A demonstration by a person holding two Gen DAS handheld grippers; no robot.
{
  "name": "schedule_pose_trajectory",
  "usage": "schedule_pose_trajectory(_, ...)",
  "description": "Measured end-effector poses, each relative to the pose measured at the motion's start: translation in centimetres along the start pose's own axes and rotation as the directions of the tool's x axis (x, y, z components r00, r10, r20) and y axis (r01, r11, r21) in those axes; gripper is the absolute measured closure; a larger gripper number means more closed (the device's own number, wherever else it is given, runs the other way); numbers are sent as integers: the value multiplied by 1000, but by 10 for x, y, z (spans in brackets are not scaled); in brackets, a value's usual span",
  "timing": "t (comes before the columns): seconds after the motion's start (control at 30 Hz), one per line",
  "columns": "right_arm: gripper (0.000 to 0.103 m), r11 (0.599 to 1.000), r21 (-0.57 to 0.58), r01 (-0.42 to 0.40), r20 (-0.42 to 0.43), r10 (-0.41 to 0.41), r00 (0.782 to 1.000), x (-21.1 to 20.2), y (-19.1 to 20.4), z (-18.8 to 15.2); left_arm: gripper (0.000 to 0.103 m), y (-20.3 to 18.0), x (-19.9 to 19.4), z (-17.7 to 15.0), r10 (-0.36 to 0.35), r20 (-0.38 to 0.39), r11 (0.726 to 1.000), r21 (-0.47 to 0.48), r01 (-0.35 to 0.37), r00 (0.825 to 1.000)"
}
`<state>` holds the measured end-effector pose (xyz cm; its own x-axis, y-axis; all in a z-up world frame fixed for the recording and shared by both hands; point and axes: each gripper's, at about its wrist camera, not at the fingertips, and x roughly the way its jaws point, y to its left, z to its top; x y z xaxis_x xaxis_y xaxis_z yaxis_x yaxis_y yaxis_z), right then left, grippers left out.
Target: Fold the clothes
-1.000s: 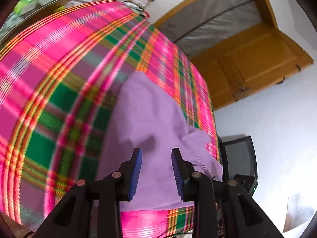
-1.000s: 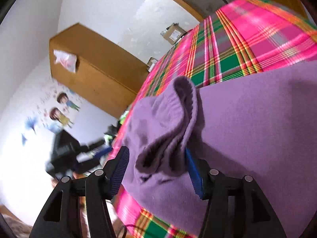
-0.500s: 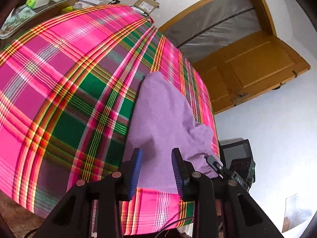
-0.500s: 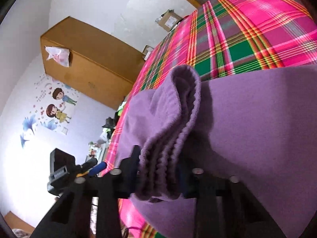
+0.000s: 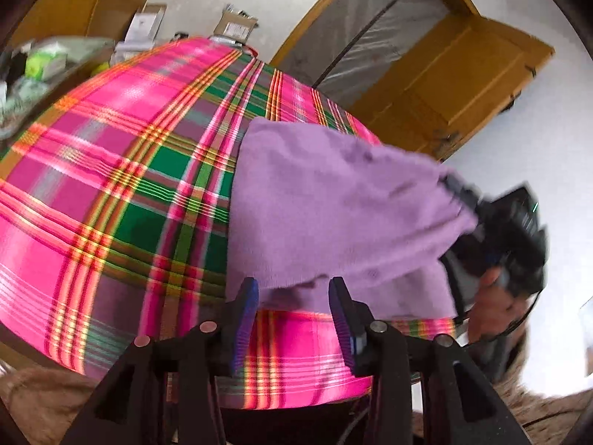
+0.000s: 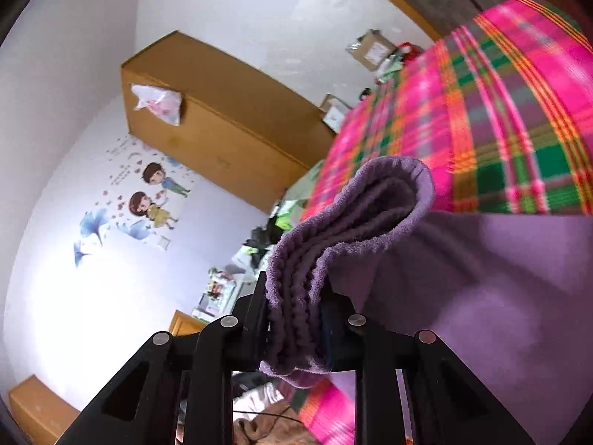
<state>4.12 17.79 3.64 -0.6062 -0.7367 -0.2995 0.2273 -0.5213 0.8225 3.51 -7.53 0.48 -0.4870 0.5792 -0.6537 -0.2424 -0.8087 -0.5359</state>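
A purple garment [image 5: 326, 215] lies on the pink and green plaid cloth [image 5: 122, 170] that covers the table. My left gripper [image 5: 292, 296] is open at the garment's near hem, one finger on each side of a bit of the edge, with nothing pinched. In the right wrist view my right gripper [image 6: 294, 319] is shut on a bunched, ribbed edge of the same purple garment [image 6: 481, 278], lifted off the plaid cloth [image 6: 500, 111]. The left wrist view also shows the right gripper [image 5: 500, 230] with a hand at the garment's right corner.
An orange wooden door [image 5: 456, 70] stands behind the table. Boxes [image 5: 148, 26] and clutter sit at the table's far end. A wooden cabinet [image 6: 207, 118] and a cartoon wall sticker [image 6: 148, 200] are at the left. A brown sleeve [image 5: 537, 404] is at lower right.
My left gripper has pulled back to the garment's near hem and the table's front edge. My right gripper closed on the bunched edge and has lifted it higher.
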Motion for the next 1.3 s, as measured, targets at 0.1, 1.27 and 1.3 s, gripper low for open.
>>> schedule_pose_trajectory(0.1,80,999,-13,-29,-6,29,1000,13,15,5,62,0,0,-8,56,8,998,39,-56,998)
schedule_pose_trajectory(1.27,80,973,-58,225,-63,-229,971,46,-27,-42,77,44,23,-10,231,63,973,-32,-229,971)
schedule_pose_trajectory(1.3,80,968,-75,239,-67,-244,967,46,-28,-45,77,44,23,-11,229,62,973,-35,-227,971)
